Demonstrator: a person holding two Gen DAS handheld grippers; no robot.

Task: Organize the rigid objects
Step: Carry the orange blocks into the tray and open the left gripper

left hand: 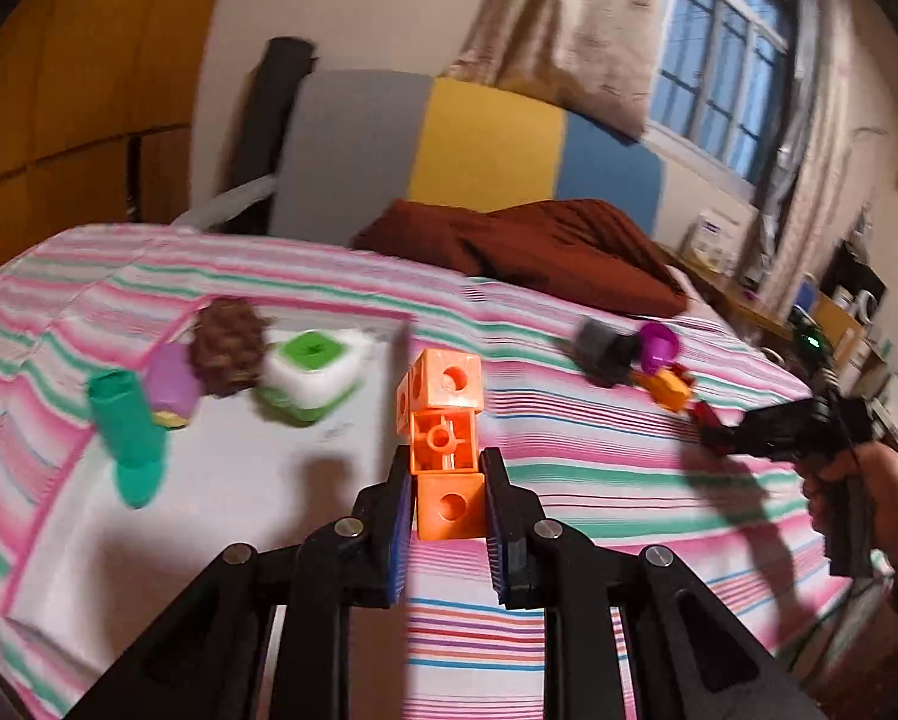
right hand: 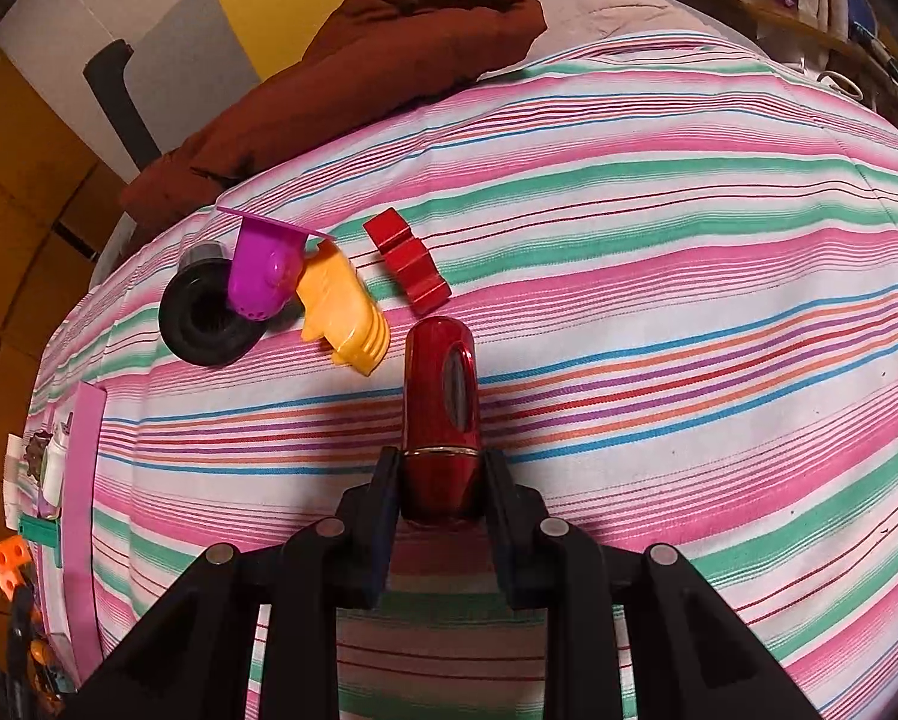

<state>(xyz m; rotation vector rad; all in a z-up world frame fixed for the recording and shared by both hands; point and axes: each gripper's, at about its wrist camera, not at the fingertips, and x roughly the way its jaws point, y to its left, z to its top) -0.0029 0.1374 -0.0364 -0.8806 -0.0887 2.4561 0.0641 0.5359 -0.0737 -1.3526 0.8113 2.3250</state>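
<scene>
The left gripper (left hand: 446,501) sits nearest the lens, its pads pinching the lowest cube of an orange cube stack (left hand: 443,420) held above the near part of the bed (left hand: 568,468). The stack is hard, light plastic made of snap-fit cubes. Judged from its joints, it can flex or separate under side load; the grip is best kept on flat opposite faces of one cube, as it is here.

The right gripper (right hand: 443,483) pinches the near end of a glossy red case (right hand: 443,396), which points away over the striped bed. The case looks smooth and rounded, so it is likely slippery; a hold across its widest part, near the gold band, resists slipping.

Remaining items, largest first:
- White sheet (left hand: 227,480), left, carrying a green-and-white cube (left hand: 311,375), a teal tube (left hand: 128,420), a brown spiky piece (left hand: 230,348) and a lilac piece (left hand: 173,387).
- Black wheel (right hand: 209,315), far left of the right gripper: rigid, probably the heaviest.
- Yellow part (right hand: 341,318) and purple scoop (right hand: 266,273), touching each other: thin, light plastic.
- Red block (right hand: 410,261): flat faces, easy to clamp.
</scene>
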